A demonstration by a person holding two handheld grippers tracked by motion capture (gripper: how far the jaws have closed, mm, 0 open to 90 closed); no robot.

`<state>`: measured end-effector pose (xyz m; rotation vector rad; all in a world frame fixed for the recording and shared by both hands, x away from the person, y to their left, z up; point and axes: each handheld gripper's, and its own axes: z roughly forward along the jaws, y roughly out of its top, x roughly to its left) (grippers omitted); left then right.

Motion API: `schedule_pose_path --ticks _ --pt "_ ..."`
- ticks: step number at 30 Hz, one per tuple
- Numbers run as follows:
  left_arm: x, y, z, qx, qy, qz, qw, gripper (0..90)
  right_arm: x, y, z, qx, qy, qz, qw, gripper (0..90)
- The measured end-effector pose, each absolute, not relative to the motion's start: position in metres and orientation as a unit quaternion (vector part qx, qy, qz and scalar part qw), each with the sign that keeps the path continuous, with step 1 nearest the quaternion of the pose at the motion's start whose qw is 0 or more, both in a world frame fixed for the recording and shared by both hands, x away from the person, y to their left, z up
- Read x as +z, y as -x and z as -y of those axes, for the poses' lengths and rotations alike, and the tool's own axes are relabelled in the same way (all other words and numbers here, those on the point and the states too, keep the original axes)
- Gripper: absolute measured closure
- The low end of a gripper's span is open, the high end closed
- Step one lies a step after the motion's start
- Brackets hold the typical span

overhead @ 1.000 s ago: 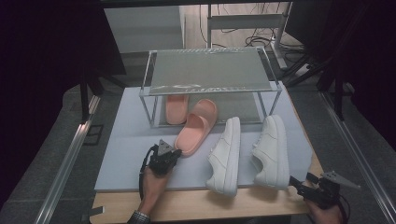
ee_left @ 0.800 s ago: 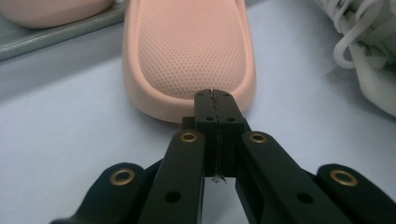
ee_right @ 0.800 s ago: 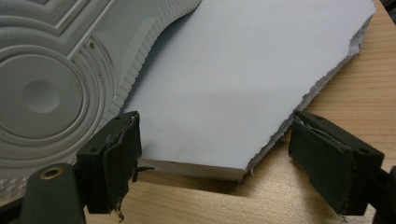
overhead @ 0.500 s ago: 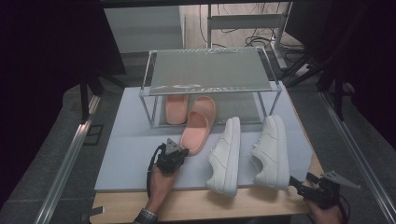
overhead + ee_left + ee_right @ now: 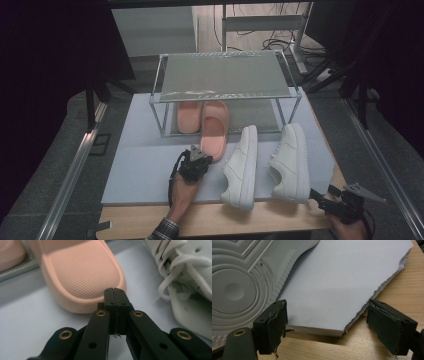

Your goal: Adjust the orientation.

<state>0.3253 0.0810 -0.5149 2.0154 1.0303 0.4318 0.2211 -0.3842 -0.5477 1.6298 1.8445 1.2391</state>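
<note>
A pink slipper (image 5: 215,127) lies on the grey mat (image 5: 145,160), its far end under a glass-topped rack (image 5: 225,75). A second pink slipper (image 5: 188,116) sits beside it under the rack. My left gripper (image 5: 201,154) is shut and holds nothing. Its tips (image 5: 115,291) are right at the near rim of the slipper (image 5: 82,272); I cannot tell if they touch it. Two white sneakers (image 5: 242,165) (image 5: 290,162) lie on their sides to the right. My right gripper (image 5: 320,197) is open at the table's near right corner. The mat's corner (image 5: 342,277) lies just ahead of its jaws (image 5: 337,327).
The mat covers most of a wooden table (image 5: 240,220), with bare wood (image 5: 407,285) along the near edge. A sneaker sole (image 5: 239,282) faces the right gripper from the left. A laced white sneaker (image 5: 185,270) lies close to the left gripper's right side. Metal rails flank the table.
My left gripper has slid to the right across the mat, up to the near end of the pink slipper. The right gripper has stayed where it was.
</note>
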Motion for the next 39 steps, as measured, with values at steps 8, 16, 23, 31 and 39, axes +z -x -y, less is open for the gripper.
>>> schedule_pose_path --ticks 8,16,23,31,39 --pt "-0.509 -0.333 -0.075 0.176 -0.792 -0.409 0.417 89.7 -0.548 -0.221 0.384 0.442 -0.580 -0.657 0.192 17.2" --pt "-0.502 -0.333 -0.072 0.175 -0.791 -0.406 0.422 89.7 -0.548 -0.221 0.384 0.442 -0.580 -0.657 0.191 17.1" --pt "-0.502 -0.335 -0.069 0.173 -0.793 -0.408 0.418 89.7 -0.548 -0.221 0.384 0.442 -0.580 -0.657 0.192 17.2" --pt "-0.505 -0.348 -0.067 0.172 -0.787 -0.419 0.418 89.7 -0.548 -0.221 0.384 0.442 -0.580 -0.657 0.192 17.2" --pt "-0.507 -0.360 -0.066 0.175 -0.783 -0.427 0.417 89.7 -0.548 -0.221 0.384 0.442 -0.580 -0.657 0.192 17.2"
